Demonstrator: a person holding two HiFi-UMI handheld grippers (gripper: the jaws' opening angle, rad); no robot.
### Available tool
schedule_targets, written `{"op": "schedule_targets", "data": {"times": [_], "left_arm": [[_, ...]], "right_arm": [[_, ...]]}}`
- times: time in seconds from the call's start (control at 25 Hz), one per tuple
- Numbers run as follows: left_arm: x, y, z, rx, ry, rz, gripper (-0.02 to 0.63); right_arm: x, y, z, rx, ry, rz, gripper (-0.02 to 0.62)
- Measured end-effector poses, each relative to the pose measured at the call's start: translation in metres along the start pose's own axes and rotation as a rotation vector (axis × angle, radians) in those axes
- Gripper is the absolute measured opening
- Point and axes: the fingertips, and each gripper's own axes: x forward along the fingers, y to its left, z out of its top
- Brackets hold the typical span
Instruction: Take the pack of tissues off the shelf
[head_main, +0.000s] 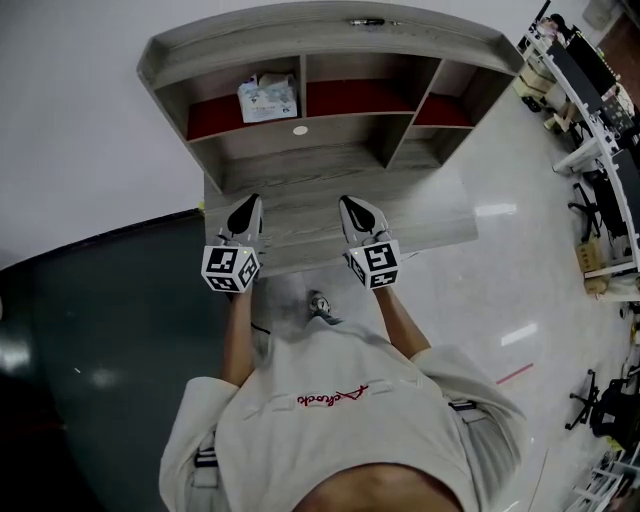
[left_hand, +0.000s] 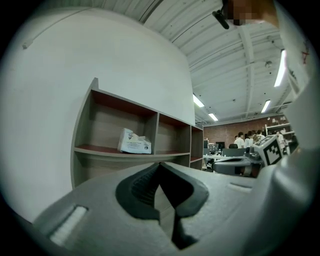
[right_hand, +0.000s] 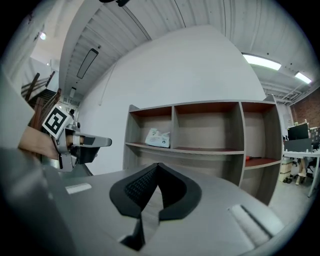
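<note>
Left gripper (head_main: 247, 204) is pressed shut with nothing in it, and it's the same deal with the right gripper (head_main: 351, 205). The two sit side by side over the grey wood tabletop (head_main: 320, 170), noses aimed level at the shelf (head_main: 330, 30). The tissues (head_main: 268, 98) are sitting in the left cubby of the three, on the red-lined board, tilted a bit. From the left gripper they're at about 12 o'clock in the head view, and from the right gripper more like 11 o'clock. Both grippers are well apart from the pack, neither touching it. Some people (left_hand: 247, 139) are standing way off at 3 o'clock in the left gripper view.
</note>
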Motion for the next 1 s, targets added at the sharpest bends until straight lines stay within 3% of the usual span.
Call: {"op": "schedule_targets", "data": {"times": [0.52,1.0], "left_arm": [[0.112,0.053,0.02,0.03,-0.01,0.033,0.0],[0.125,0.086,0.016,0.051,0.03,0.107,0.0]], "right_arm": [[0.102,-0.067,0.007,-0.011,-0.019,0.047,0.006],[0.133,-0.069,-0.013,0.02,0.02,0.081,0.006]]}}
